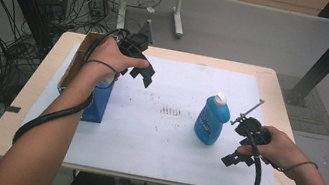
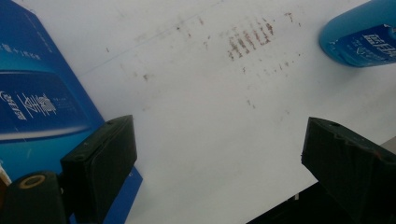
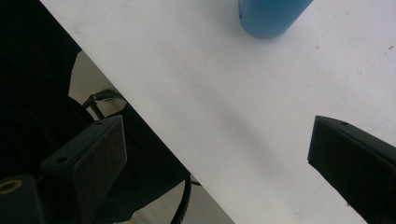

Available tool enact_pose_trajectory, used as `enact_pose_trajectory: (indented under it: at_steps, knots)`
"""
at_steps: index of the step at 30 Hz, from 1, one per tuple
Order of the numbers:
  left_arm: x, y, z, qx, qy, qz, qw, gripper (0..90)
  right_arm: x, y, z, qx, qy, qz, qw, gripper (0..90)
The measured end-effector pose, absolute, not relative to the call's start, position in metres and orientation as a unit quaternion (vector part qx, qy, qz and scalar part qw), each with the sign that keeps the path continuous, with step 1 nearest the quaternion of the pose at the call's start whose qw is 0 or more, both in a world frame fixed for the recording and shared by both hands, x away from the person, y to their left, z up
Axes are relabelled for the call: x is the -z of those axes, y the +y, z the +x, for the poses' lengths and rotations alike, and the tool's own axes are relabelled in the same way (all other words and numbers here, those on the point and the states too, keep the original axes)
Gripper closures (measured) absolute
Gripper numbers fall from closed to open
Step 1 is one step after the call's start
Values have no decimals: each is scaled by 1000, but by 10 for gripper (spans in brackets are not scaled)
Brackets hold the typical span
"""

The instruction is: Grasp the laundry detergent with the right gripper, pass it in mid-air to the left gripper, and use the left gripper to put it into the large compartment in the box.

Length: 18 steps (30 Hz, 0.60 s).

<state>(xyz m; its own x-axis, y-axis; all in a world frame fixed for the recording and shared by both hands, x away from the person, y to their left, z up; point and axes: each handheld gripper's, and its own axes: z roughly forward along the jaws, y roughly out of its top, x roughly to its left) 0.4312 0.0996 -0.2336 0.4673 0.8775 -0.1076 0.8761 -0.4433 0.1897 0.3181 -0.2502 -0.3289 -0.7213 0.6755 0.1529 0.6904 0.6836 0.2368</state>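
Upright bottle (image 1: 212, 120) just left of right hand-held gripper (image 1: 237, 158), nearer than left hand-held gripper (image 1: 141, 74); both open, empty.

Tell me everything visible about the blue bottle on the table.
The blue bottle looks like glossy plastic, with a white cap and a blue label bearing white print. It stands upright on the white sheet, right of the middle, apart from the blue box. Nothing grips or touches it; the right gripper is close beside it.
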Motion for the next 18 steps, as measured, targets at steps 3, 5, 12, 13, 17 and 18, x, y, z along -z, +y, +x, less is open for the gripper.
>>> enact_pose_trajectory:
  at_steps: [3,5,12,13,17,18]
  knots:
    - [234,101,422,-5,516,849,115,106,334,-251,318,142,-917,-373,26,44]
    - [234,102,416,-5,513,850,122,107,337,-251,318,141,-916,-375,23,45]
    - [236,103,395,-6,512,848,140,107,343,-251,319,151,-913,-379,19,45]
    - [237,103,393,-10,511,848,139,107,343,-251,319,150,-914,-377,19,45]
    - [242,103,385,-17,510,849,135,106,347,-251,318,152,-913,-380,13,47]
    - [243,103,383,-15,510,849,136,106,348,-251,318,152,-912,-381,11,47]
